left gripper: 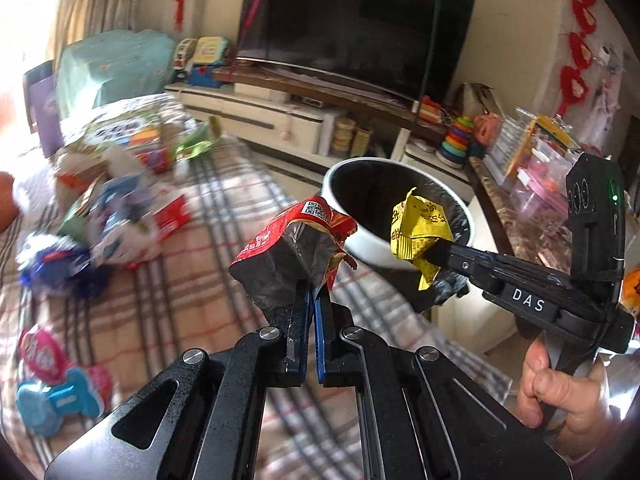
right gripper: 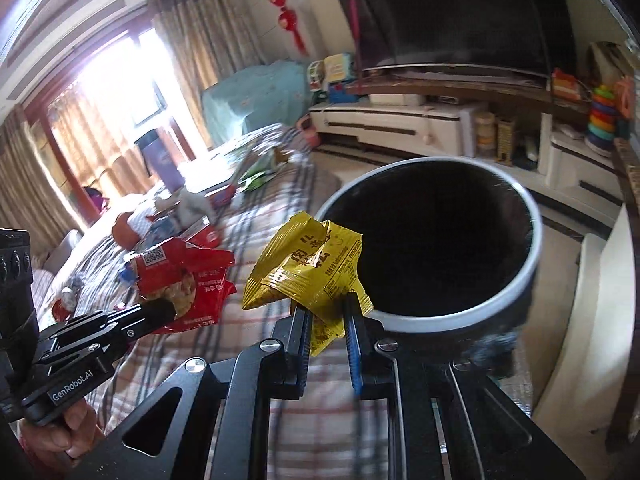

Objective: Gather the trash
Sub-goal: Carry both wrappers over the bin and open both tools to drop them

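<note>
1. You are holding a piece of trash in each gripper. Your left gripper [left gripper: 311, 300] is pinching the red wrapper [left gripper: 294, 252] with its fingers pressed together on the lower edge, so the wrapper is standing up above the tips.
2. Your right gripper [right gripper: 329, 316] is clamping the yellow wrapper [right gripper: 308, 268] the same way, with the crumpled packet fanning out above and to the left of the fingers.
3. The bin [right gripper: 516, 280], white-rimmed with a dark inside, is sitting ahead and to the right of both grippers, its mouth facing up and open.
4. Your right gripper is the nearer one: in the right wrist view the yellow wrapper is overlapping the bin's near left rim, so it is likely at or just short of the opening.
5. Your left gripper is trailing: in the left wrist view the red wrapper is lying to the left of the bin [left gripper: 400, 256], apparently over the plaid cloth [left gripper: 192, 304] rather than over the mouth.
6. More trash [left gripper: 112, 220] is lying scattered on the cloth, well apart to the left.
</note>
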`<state>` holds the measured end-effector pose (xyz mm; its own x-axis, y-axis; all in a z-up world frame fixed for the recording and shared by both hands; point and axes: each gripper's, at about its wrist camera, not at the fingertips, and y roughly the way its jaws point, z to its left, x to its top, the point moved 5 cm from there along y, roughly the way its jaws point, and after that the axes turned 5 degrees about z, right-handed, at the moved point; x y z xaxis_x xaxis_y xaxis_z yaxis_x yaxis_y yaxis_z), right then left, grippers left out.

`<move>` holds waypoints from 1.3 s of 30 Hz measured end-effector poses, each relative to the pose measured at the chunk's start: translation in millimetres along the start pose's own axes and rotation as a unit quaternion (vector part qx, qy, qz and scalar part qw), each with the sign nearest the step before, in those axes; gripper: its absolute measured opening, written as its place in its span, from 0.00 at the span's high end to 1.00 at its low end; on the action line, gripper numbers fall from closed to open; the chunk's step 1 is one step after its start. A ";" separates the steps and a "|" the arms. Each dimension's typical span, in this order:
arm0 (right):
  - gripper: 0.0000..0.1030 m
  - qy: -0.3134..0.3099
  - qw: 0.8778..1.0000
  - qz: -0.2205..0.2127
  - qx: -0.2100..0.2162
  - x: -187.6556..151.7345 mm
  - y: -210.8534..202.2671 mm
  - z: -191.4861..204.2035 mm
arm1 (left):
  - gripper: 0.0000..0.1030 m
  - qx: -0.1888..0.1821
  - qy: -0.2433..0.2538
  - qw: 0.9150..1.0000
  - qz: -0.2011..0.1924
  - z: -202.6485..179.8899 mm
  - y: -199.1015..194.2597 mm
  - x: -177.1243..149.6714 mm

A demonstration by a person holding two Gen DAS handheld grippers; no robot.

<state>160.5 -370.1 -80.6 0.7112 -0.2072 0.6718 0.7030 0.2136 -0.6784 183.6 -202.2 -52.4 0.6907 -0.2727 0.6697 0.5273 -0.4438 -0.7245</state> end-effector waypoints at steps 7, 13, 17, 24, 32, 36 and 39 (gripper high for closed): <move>0.85 0.022 0.999 -0.009 -0.028 9.0 -8.6 -33.8 | 0.98 -0.020 0.019 1.000 -0.001 -27.6 14.7 20.7; 0.86 0.030 0.999 -0.012 -0.039 17.9 -8.0 -52.1 | 0.98 -0.027 0.034 0.999 -0.001 -47.2 29.8 39.5; 0.86 0.028 0.999 -0.012 -0.044 24.7 -6.5 -59.2 | 0.98 -0.031 0.040 0.999 0.003 -55.1 41.1 47.1; 0.86 0.026 0.998 -0.005 -0.052 32.9 0.1 -68.0 | 0.98 -0.035 0.040 0.998 0.014 -61.1 59.2 56.8; 0.82 0.025 0.998 0.002 -0.065 39.2 7.5 -77.1 | 0.94 -0.036 0.044 0.998 0.029 -67.8 73.1 61.7; 0.59 0.034 0.997 0.003 -0.064 38.3 7.4 -80.7 | 0.55 -0.028 0.030 0.999 0.032 -62.0 71.2 57.5; 0.53 0.041 0.997 -0.005 -0.059 35.6 1.8 -78.5 | 0.51 -0.020 0.022 0.999 0.026 -54.4 65.0 53.1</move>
<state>187.4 -452.1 -81.3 0.6986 -0.2863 0.6557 0.7021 0.0981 -0.7052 227.6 -292.1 -55.0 0.6937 -0.3334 0.6385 0.4704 -0.4615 -0.7521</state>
